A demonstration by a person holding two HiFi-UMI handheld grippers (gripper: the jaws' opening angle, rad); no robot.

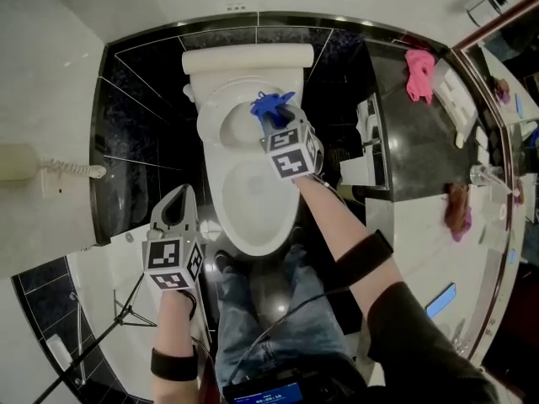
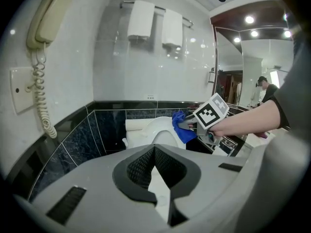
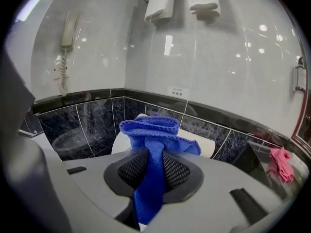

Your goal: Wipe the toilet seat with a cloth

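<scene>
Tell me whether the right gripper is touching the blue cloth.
Touching: the right gripper view shows the blue cloth clamped between the jaws of the right gripper.

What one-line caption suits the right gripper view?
Right gripper shut on a blue cloth, white toilet just beyond.

Crumpled blue microfibre cloth (image 1: pixel 271 106), pinched in the right gripper (image 3: pixel 151 176), loose tail hanging back between the jaws. Bunched end over the rear part of the white oval toilet seat (image 1: pixel 253 225); contact with it unclear.
</scene>
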